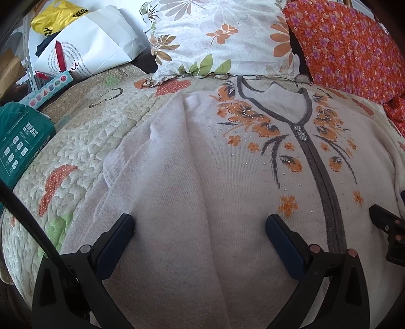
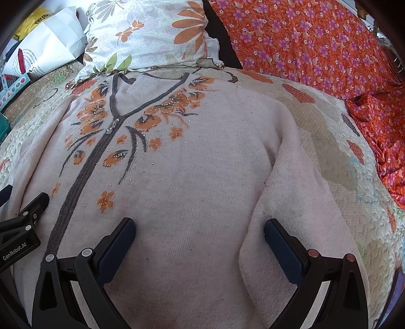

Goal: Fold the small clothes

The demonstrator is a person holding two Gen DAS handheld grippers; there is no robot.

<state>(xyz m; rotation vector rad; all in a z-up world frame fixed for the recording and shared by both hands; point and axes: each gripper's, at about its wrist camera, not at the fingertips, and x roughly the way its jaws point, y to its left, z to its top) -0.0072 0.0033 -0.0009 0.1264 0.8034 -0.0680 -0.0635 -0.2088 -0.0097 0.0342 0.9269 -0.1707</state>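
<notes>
A pale pink knitted cardigan (image 1: 192,162) with orange flowers and a grey zip band (image 1: 321,172) lies flat, front up, on a quilted bed cover. Its left sleeve (image 1: 131,157) lies along its side, and its right sleeve (image 2: 291,192) lies along the other side. My left gripper (image 1: 200,225) is open and empty just above the lower left part of the cardigan. My right gripper (image 2: 200,227) is open and empty above the lower right part (image 2: 192,177), its right finger near the right sleeve. Each gripper shows at the edge of the other's view.
The quilted cover (image 1: 83,141) spreads around the cardigan. A floral pillow (image 1: 222,38) and an orange flowered cloth (image 2: 316,45) lie behind it. A white paper bag (image 1: 86,43), a yellow bag (image 1: 58,15) and a teal box (image 1: 22,144) sit at the left.
</notes>
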